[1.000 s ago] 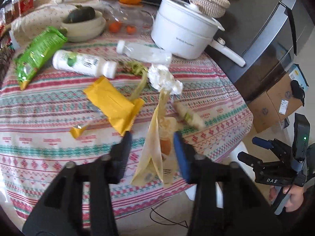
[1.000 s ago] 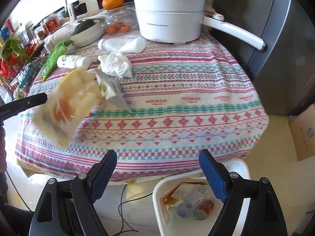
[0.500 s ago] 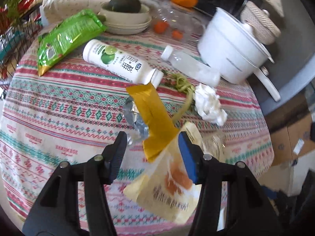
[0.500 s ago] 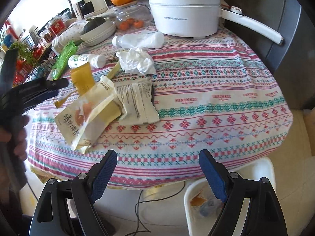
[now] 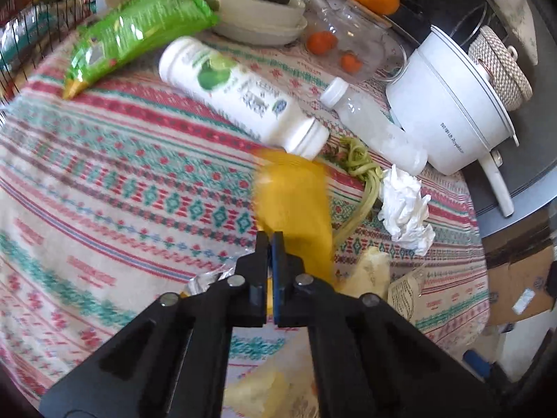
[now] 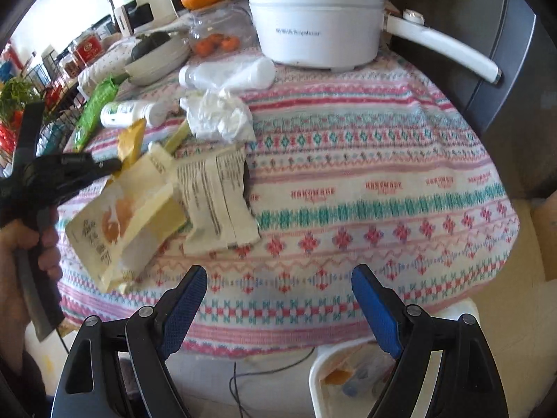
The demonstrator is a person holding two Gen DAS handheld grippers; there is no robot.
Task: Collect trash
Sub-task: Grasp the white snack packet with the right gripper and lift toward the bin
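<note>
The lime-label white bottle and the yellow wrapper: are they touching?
Cannot tell. In the left wrist view the yellow wrapper is blurred and its top edge overlaps the white bottle near the cap; no view shows clear contact or a gap.

A home kitchen or dining corner: a round surface point(image 6: 365, 160) under a patterned cloth carries a white electric cooking pot point(image 6: 313, 17) at twelve o'clock, bowls point(image 6: 156, 59) holding a dark squash, mandarins in a glass jar point(image 6: 216, 35), and a wire rack point(image 6: 52, 104) of groceries at nine o'clock.
</note>
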